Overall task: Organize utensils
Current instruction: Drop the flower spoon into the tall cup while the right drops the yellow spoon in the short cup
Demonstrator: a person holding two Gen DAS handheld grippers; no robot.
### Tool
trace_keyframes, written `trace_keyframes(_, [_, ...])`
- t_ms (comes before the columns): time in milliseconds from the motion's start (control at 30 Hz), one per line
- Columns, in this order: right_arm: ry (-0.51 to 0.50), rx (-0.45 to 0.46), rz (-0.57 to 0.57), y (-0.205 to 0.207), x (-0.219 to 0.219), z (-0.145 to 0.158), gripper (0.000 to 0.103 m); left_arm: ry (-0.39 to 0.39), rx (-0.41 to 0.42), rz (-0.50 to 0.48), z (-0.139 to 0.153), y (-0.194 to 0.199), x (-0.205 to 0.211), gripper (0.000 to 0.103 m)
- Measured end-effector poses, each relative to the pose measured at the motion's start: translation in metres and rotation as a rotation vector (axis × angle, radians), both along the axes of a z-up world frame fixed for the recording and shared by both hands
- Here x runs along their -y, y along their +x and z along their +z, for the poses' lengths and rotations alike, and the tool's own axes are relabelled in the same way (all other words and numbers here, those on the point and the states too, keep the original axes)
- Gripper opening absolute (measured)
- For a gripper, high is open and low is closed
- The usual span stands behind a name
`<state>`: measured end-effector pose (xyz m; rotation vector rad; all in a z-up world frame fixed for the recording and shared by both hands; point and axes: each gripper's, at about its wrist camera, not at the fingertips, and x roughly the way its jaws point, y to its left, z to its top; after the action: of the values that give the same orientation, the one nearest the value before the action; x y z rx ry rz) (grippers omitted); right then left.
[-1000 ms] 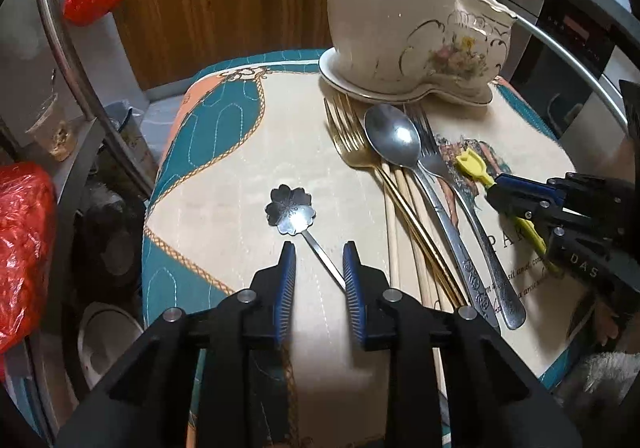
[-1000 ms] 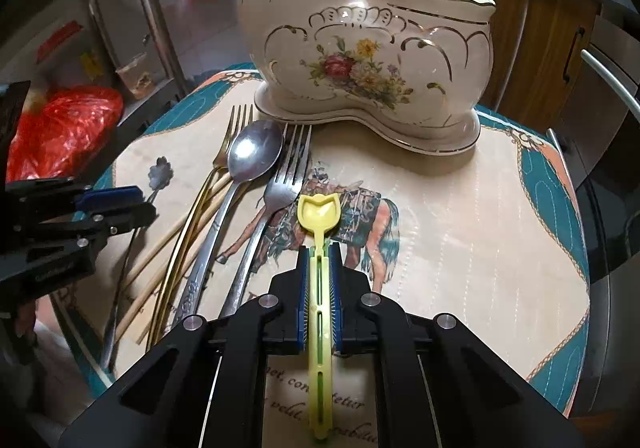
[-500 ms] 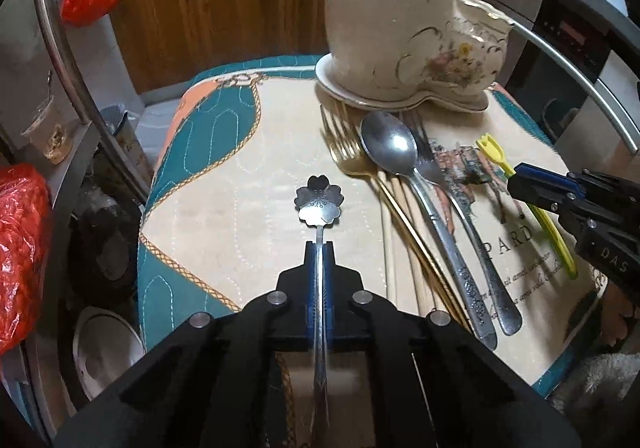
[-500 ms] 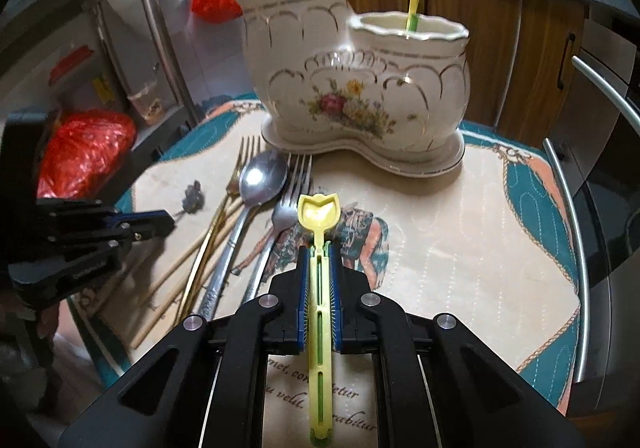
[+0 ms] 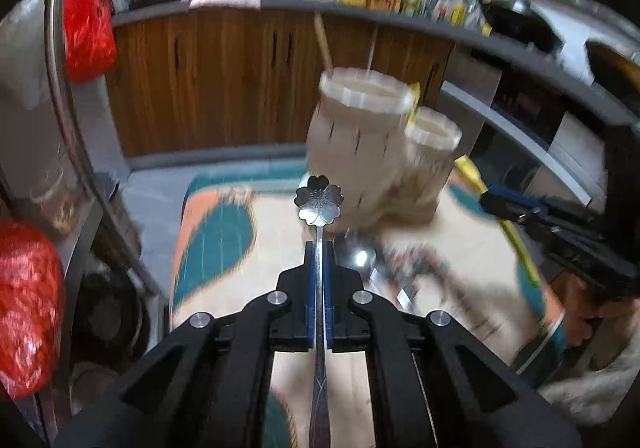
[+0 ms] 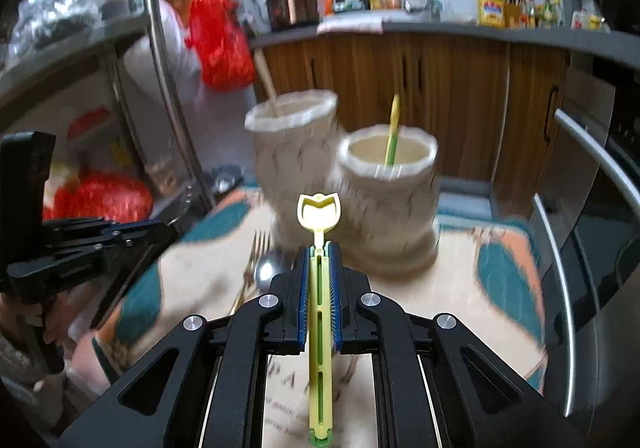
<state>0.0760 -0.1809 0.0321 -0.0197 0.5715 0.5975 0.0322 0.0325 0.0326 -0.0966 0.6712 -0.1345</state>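
Left gripper [image 5: 319,260] clamps a flower-headed spoon [image 5: 319,200]; right gripper [image 6: 319,268] clamps a yellow fork [image 6: 319,208]. Ceramic holder [image 6: 344,184] sits at twelve o'clock; approach each opening from directly above, handles vertical.

Flower-headed spoon [image 5: 319,201]: polished metal, glinting. Yellow scoop [image 6: 319,210]: matt plastic; holder [image 6: 344,176]: glazed cream ceramic. Quilted cloth [image 5: 216,236] is covering the worktop; wooden cabinets [image 6: 440,88] are showing grain.
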Motion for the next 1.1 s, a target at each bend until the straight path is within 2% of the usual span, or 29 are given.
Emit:
trace_keyframes(267, [0.167,0.088,-0.066,0.046,0.018,0.045,0.01,-0.053,0.221,-0.051,0.071,0.04,0.011,0.003])
trace_keyframes(400, [0.239,0.12,-0.098,0.074,0.023,0.057,0.01,-0.079,0.299,-0.068,0.094,0.072,0.023,0.003])
trace_keyframes(500, [0.298,0.105,-0.103,0.095,0.024,0.057,0.01,-0.066,0.358,-0.064,0.104,0.093,0.035,0.003])
trace_keyframes(700, [0.377,0.066,-0.13,0.125,0.024,0.044,0.01,-0.055,0.416,-0.046,0.106,0.131,0.053,0.003])
trace_keyframes(900, [0.364,0.101,-0.198,0.135,0.022,0.028,0.01,-0.048,0.446,0.005,0.1,0.15,0.053,0.003])
trace_keyframes(1100, [0.343,0.1,-0.24,0.144,0.017,0.014,0.01,-0.036,0.467,0.012,0.087,0.154,0.054,0.003])
